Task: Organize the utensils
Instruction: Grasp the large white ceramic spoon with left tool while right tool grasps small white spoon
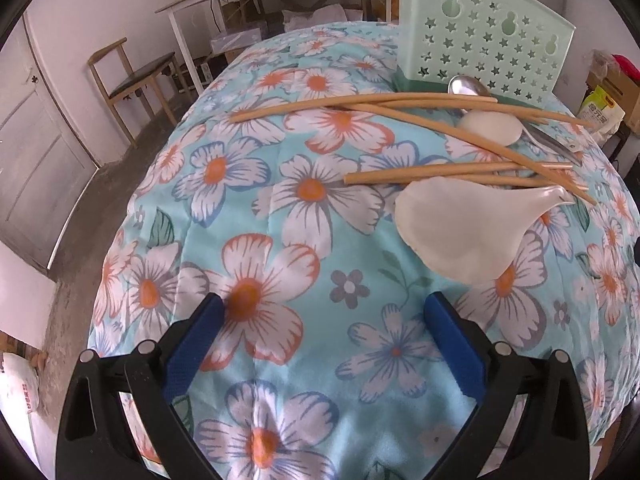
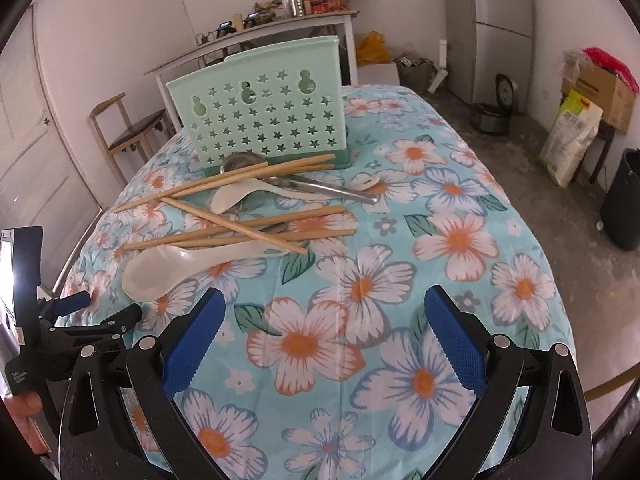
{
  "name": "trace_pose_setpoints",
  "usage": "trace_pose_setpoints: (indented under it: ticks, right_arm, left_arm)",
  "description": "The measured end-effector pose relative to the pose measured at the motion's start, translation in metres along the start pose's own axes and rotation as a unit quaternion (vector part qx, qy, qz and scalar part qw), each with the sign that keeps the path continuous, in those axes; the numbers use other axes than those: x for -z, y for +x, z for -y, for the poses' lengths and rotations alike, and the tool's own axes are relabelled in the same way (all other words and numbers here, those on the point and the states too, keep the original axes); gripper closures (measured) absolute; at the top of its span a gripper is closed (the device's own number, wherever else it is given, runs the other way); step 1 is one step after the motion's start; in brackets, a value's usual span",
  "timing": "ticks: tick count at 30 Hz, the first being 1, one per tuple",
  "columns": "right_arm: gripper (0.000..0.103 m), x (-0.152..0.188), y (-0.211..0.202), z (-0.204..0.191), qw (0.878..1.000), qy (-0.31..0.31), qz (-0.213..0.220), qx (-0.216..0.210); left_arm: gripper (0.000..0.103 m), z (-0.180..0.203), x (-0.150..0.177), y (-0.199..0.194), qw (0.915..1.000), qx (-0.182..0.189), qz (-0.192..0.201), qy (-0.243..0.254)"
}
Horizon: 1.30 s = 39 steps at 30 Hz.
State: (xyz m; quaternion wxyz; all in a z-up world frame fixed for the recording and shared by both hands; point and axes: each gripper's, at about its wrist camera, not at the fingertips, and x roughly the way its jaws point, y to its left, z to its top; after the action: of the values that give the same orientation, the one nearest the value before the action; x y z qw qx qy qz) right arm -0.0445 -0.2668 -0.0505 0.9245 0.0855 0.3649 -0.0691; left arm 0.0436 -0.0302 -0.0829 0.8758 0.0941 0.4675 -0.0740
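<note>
Nothing is sorted yet: chopsticks (image 2: 240, 224), white spoons (image 2: 180, 264) and a metal spoon (image 2: 320, 190) lie heaped just in front of the green holder (image 2: 264, 112) on the surface (image 2: 400, 320). Both the left hand-held gripper (image 1: 324, 320) and the right hand-held gripper (image 2: 324, 320) hover spread and empty, short of the heap. The next move likely calls for pinching one piece nearest the holder's front.

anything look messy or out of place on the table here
Yes: the tan wooden chopsticks, white ceramic spoons and a metal spoon lie crisscrossed on the floral cloth in front of the mint green star-punched holder.
</note>
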Motion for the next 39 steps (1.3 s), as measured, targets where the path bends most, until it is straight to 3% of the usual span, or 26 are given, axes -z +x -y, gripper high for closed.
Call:
trace_pose_setpoints:
  ticks: [3,8,12,15,18,20,26,30,32,36,39]
  right_arm:
    - [0.008,0.003,0.005,0.0,1.0,-0.003,-0.006,-0.003]
    - [0.008,0.007,0.018,0.003,0.999,-0.008,-0.025,-0.024]
    - [0.008,0.008,0.026,0.004,0.998,-0.014,-0.037,-0.038]
    - [0.008,0.011,0.033,0.004,0.997,-0.015,-0.051,-0.047]
    - [0.008,0.013,0.034,0.004,0.997,-0.021,-0.049,-0.047]
    - [0.008,0.014,0.036,0.004,0.997,-0.023,-0.049,-0.048]
    - [0.008,0.012,0.039,0.011,0.996,-0.021,-0.051,-0.068]
    - [0.008,0.012,0.04,0.011,0.996,-0.028,-0.05,-0.072]
    - [0.008,0.014,0.04,0.011,0.996,-0.031,-0.047,-0.069]
    - [0.008,0.015,0.041,0.005,0.996,-0.042,-0.05,-0.053]
    - [0.008,0.013,0.043,0.005,0.996,-0.043,-0.056,-0.05]
  left_arm:
    - [0.004,0.002,0.006,-0.004,0.9999,-0.002,0.013,0.002]
    - [0.005,-0.003,0.003,-0.012,0.9998,0.018,-0.003,0.003]
    - [0.005,-0.008,-0.004,-0.037,0.9968,0.056,0.056,-0.016]
    - [0.006,-0.006,-0.013,-0.048,0.9905,0.107,0.08,-0.033]
    - [0.017,-0.004,-0.018,-0.041,0.9854,0.147,0.07,-0.049]
    - [0.033,-0.002,-0.02,-0.035,0.9832,0.164,0.055,-0.057]
    - [0.059,-0.008,-0.024,-0.008,0.9727,0.209,0.009,-0.101]
    - [0.073,-0.011,-0.021,0.002,0.9693,0.216,0.0,-0.117]
    - [0.087,-0.012,-0.02,0.004,0.9682,0.221,0.0,-0.117]
    - [0.091,-0.022,-0.017,-0.002,0.9625,0.243,-0.006,-0.121]
    - [0.092,-0.03,-0.015,-0.009,0.9646,0.239,-0.007,-0.111]
